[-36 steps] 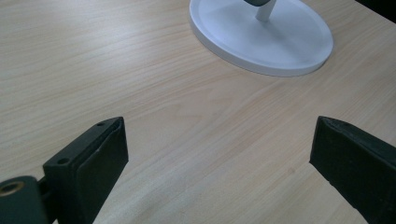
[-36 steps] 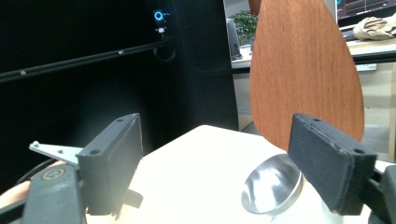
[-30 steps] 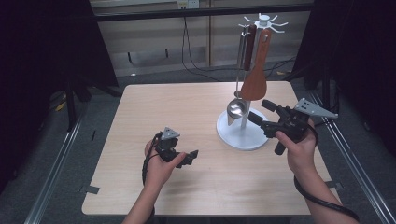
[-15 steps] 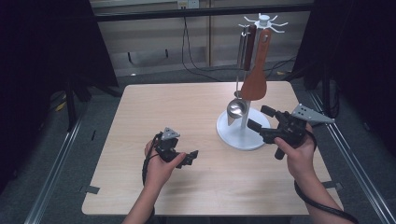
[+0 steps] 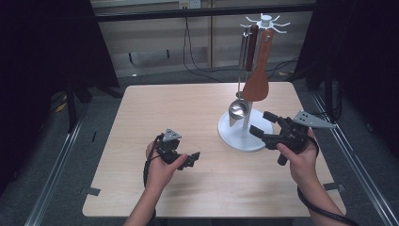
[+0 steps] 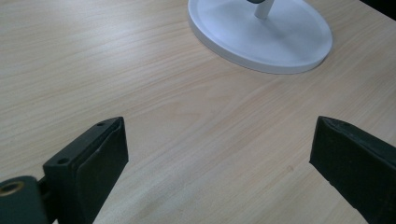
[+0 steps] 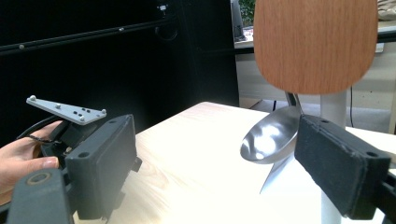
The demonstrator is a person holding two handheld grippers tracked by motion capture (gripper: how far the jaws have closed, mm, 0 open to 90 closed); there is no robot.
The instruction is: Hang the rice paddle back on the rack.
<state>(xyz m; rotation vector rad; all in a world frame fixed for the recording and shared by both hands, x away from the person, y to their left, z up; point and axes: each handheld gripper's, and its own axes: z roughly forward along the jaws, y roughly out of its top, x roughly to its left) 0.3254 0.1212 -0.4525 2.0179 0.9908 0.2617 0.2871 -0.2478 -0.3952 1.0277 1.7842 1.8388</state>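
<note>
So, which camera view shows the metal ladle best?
The right gripper view: the ladle bowl is large and sharp between the open jaws. The high view shows it small, hanging on the stand. The left gripper view shows the stand's base.

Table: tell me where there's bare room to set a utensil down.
The table is bare across its far left, from the stand leftward, and along the near edge between both hands. It is crowded around the stand, where ladle, spatula and right gripper meet.

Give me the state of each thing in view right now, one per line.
Left claw: open, empty, low over the table.
Right claw: open, empty, beside the stand.
Wooden spatula: hanging on the stand.
Metal ladle: hanging, bowl above the base.
</note>
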